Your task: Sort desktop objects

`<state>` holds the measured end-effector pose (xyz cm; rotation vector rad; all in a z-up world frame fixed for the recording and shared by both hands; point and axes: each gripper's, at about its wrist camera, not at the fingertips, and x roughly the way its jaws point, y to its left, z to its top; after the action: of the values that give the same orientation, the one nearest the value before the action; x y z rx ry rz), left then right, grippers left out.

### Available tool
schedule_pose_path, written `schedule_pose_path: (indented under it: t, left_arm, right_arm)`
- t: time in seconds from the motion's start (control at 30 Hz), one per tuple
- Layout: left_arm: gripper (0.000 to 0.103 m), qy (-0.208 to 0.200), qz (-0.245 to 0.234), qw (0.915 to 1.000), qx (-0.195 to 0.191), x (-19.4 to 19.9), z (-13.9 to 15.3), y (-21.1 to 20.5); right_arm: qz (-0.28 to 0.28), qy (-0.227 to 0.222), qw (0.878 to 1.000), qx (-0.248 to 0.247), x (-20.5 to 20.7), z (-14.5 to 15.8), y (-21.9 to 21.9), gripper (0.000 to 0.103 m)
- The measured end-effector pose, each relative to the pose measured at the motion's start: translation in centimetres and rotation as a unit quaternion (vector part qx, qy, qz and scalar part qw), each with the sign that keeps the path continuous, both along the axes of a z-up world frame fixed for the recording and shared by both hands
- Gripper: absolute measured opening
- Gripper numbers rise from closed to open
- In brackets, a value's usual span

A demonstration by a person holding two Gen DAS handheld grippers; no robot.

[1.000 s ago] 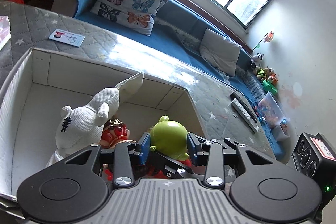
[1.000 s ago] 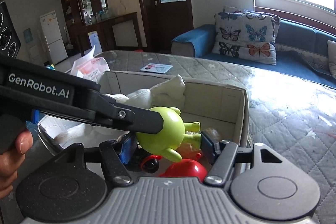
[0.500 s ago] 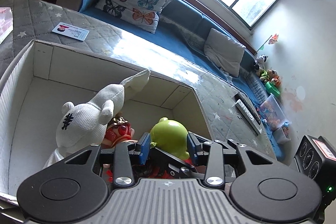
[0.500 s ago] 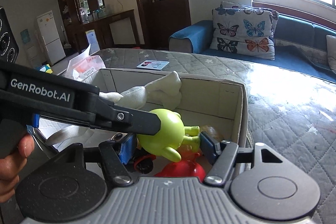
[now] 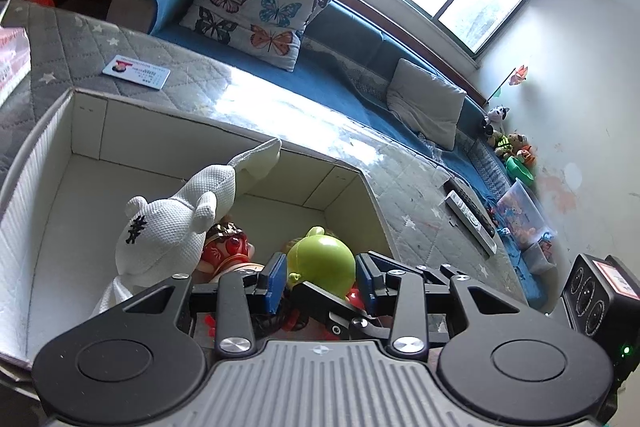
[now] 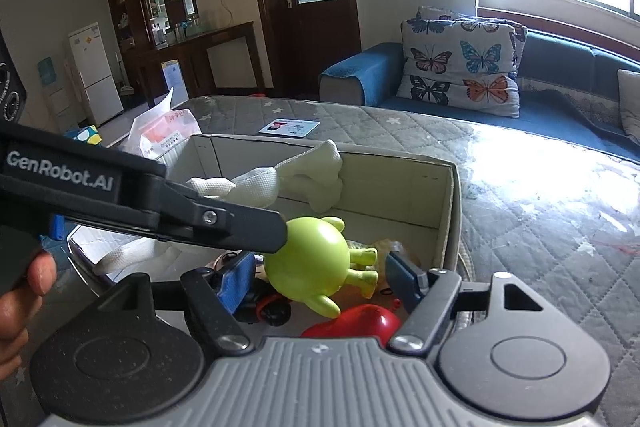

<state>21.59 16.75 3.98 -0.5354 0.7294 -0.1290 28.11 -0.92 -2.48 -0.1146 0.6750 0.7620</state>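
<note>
Sitting between left claw (image 5: 321, 281) pads: green toy (image 5: 322, 261)

You can read only one text clearly: "GenRobot.AI", in white letters on the black side of the left gripper (image 6: 276, 239), at the left of the right wrist view. The card (image 6: 289, 127) on the far table carries print too small to read.

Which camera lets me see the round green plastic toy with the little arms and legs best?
The right wrist view. There the round green plastic toy shows its whole ball-shaped body plus its limbs, above the white cardboard box. The left wrist view shows only its rounded top, between the left gripper pads.
</note>
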Motion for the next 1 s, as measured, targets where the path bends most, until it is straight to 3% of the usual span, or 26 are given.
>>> schedule_pose_path:
  t: [0.4,0.53,0.77,1.0]
  left_arm:
    - [0.04,-0.031,0.015,0.9976,0.06,-4.3,1.9,-1.3]
    - [0.04,-0.037,0.014,0.9947,0.095,-6.0,2.3,-2.3]
    - [0.04,-0.05,0.014,0.9858,0.16,-8.8,2.2,-4.1]
    - [0.04,-0.063,0.017,0.9766,0.205,-11.4,1.4,-5.2]
  right_arm:
    - [-0.005,-0.009,1.0,0.016,-3.3,1.4,-1.8,0.079]
    - [-0.009,-0.013,1.0,0.019,-5.1,1.9,-2.5,0.087]
    - [-0.011,-0.013,1.0,0.021,-8.1,2.1,-3.5,0.101]
    - [-0.01,-0.015,1.0,0.01,-11.0,1.5,-4.0,0.103]
